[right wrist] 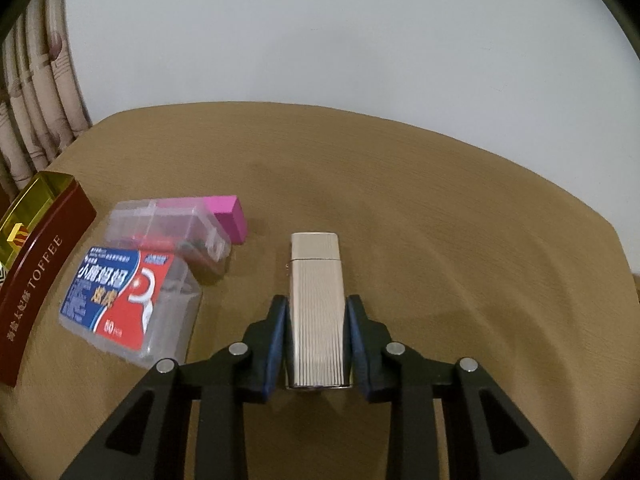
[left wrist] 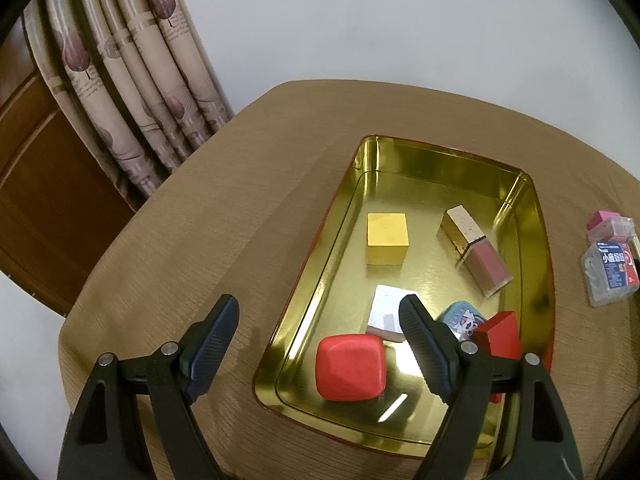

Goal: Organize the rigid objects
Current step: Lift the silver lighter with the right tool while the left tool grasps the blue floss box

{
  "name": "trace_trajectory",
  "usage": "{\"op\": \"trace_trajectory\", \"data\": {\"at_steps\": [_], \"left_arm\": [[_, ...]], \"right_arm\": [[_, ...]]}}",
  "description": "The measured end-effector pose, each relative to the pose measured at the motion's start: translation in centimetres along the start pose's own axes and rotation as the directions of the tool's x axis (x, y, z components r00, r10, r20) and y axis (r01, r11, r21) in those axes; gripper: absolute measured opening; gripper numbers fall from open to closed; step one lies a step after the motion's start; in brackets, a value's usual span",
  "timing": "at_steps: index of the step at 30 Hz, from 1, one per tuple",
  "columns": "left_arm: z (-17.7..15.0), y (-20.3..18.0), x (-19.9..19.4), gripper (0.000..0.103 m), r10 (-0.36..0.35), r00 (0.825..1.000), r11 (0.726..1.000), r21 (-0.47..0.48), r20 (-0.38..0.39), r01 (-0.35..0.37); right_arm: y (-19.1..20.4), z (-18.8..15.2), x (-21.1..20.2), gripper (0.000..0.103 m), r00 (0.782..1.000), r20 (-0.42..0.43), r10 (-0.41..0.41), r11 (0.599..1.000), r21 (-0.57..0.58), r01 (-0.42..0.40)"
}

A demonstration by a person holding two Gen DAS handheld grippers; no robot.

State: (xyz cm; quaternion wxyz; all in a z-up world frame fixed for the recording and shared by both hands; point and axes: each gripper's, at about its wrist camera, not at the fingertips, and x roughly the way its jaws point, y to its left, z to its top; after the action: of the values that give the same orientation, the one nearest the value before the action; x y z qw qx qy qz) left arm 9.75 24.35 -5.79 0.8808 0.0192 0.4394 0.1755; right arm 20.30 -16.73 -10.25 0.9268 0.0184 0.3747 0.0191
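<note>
Right gripper (right wrist: 316, 332) is clamped on a silver ribbed lighter (right wrist: 316, 308), its 2 fingers (right wrist: 276, 340) pressing the lighter's long sides, lid end pointing away from the camera. Whether the lighter rests on the desk (right wrist: 440, 220) or hangs just above it, I cannot tell. To its left sit a clear floss-pick box (right wrist: 128, 304) with a blue and red label, a clear plastic case (right wrist: 168, 224) behind it, and a pink block (right wrist: 230, 216) touching the far end of that case. At the far left edge, the dark red outer wall of the toffee tin (right wrist: 36, 280) shows its lettering.

Over to the left gripper (left wrist: 320, 344): fingers (left wrist: 212, 340) spread wide apart, holding nothing, poised over the near left corner of the tin (left wrist: 536, 240), whose inside is shiny gold. 1 finger is over the desk, the other over the tin. Inside the tin: a yellow cube (left wrist: 387, 238) toward the far left, a lip gloss tube (left wrist: 476, 250) with a gold cap lying diagonally to the right, a white card box (left wrist: 386, 312), a rounded red case (left wrist: 351, 366) at the near end, a small teal tin (left wrist: 460, 318) with a cartoon figure, and a red block (left wrist: 500, 338) partly hidden by the right finger. Patterned curtains (left wrist: 132, 80) hang behind the desk.
</note>
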Motion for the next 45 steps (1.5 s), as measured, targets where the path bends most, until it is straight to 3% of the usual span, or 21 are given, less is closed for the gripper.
{"op": "trace_trajectory", "data": {"at_steps": [10,12,17,22,25,30,35,39,45], "left_arm": [[-0.4,-0.7,-0.1,0.080,0.012,1.000,1.000,0.026,0.005,-0.012],[-0.6,-1.0,0.0,0.080,-0.025,1.000,0.999,0.033,-0.012,0.025],[-0.7,-2.6,-0.7,0.080,-0.030,1.000,0.995,0.091,-0.002,0.030],[-0.5,-5.8,-2.5,0.080,-0.113,0.994,0.981,0.155,-0.008,0.113],[-0.3,-8.3,-3.8,0.087,-0.154,0.988,0.966,0.212,0.003,0.150],[-0.4,-13.8,-5.0,0.093,-0.234,0.972,0.915,0.332,-0.022,0.228],[0.2,-18.1,-5.4,0.098,-0.311,0.947,0.874,0.365,-0.086,0.320],[1.3,-20.7,-4.7,0.101,-0.345,0.927,0.864,0.337,-0.146,0.374],[3.2,-22.1,-1.9,0.102,-0.374,0.892,0.878,0.215,-0.253,0.429]], "right_arm": [[-1.9,-2.9,-2.2,0.030,0.999,-0.002,-0.044,0.995,0.092,0.044],[-2.5,-3.8,-2.8,0.030,0.999,-0.003,-0.049,0.993,0.107,0.049],[-3.5,-6.2,-4.4,0.030,0.998,-0.001,-0.068,0.991,0.113,0.068],[-4.5,-8.1,-5.9,0.030,0.996,-0.002,-0.085,0.988,0.131,0.085],[-4.0,-8.2,-5.8,0.030,0.996,0.000,-0.084,0.985,0.152,0.083],[-4.6,-7.8,-5.7,0.030,0.998,0.003,-0.064,0.983,0.173,0.063],[-6.6,-7.7,-6.3,0.030,0.998,0.005,-0.056,0.982,0.179,0.054],[-6.6,-7.7,-6.3,0.030,0.998,0.005,-0.055,0.982,0.180,0.054],[-6.8,-8.0,-6.1,0.030,0.999,0.008,-0.047,0.981,0.187,0.045]]}}
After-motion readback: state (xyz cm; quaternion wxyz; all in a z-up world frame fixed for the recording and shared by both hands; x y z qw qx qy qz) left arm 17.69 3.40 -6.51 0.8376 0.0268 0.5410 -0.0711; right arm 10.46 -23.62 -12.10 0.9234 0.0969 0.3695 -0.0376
